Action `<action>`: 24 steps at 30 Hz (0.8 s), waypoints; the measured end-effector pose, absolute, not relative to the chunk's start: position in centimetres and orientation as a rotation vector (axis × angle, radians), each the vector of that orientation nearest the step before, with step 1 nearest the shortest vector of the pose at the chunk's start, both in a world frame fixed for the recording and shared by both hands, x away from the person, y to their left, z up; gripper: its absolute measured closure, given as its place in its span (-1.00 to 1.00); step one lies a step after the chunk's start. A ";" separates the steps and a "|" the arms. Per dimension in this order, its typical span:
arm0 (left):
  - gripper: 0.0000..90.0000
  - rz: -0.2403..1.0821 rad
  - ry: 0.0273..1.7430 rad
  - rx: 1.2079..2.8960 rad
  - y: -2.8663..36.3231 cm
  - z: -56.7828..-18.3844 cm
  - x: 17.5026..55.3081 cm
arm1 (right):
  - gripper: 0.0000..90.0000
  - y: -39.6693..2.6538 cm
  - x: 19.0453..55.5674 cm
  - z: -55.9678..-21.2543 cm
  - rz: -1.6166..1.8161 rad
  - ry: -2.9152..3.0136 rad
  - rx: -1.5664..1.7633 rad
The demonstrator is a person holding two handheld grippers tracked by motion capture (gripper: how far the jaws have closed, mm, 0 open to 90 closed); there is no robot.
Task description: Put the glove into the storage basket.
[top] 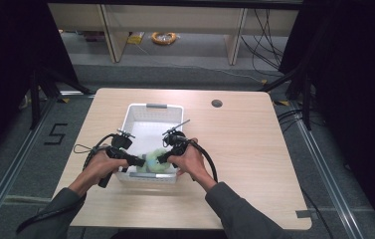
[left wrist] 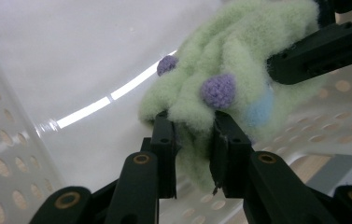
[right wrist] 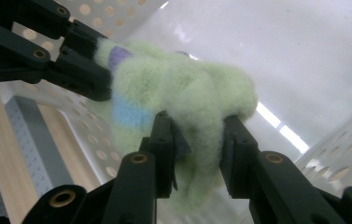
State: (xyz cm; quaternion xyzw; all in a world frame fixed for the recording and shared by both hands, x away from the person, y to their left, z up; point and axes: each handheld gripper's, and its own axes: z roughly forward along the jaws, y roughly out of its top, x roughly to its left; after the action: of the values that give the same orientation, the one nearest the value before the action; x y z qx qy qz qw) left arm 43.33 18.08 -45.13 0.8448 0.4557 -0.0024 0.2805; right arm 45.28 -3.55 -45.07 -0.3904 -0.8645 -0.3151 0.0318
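Both claws, left (left wrist: 191, 126) and right (right wrist: 194, 128), are pinching a fuzzy green toy (left wrist: 229, 70) between their jaws. They are holding it inside a white basket (top: 140, 115) sitting on the bench (top: 254, 149).

On the table (top: 234, 149) a white basket (top: 140, 112) holds a green fuzzy thing (top: 156, 162) at its 6 o'clock end (near wall). The left hand-held gripper (top: 139, 161) meets it from 9 o'clock, the right hand-held gripper (top: 161, 158) from 3 o'clock.

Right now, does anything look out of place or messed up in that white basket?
Nothing stands out. The white basket sits square on the table, undamaged, and both grippers, left and right, pinch the fuzzy green cloth inside it.
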 end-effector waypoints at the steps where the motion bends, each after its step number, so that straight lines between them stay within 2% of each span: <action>1: 0.60 0.002 1.222 2.273 18.0 -45.2 43.4 | 0.55 -3.5 45.3 -45.1 -0.960 -2.670 -1.205; 4: 0.55 -0.001 1.240 2.276 17.8 -45.4 43.4 | 0.46 -3.3 45.2 -45.2 -0.923 -2.679 -1.197; 12: 0.30 0.047 1.279 2.259 18.0 -45.2 43.6 | 0.23 -3.3 45.4 -45.0 -0.941 -2.697 -1.211; 13: 0.26 0.059 1.291 2.224 17.9 -45.2 43.6 | 0.16 -3.3 45.5 -44.8 -0.954 -2.689 -1.227; 24: 0.15 0.134 1.254 2.167 17.8 -42.9 43.1 | -0.02 -4.5 45.2 -42.7 -1.053 -2.695 -1.198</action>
State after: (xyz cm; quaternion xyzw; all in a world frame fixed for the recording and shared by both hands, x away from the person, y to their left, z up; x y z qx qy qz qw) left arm 43.06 17.79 -42.92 0.8212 0.4752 0.0508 0.3118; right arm 45.22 -4.49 -42.70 -0.3825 -0.8605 -0.3363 0.0050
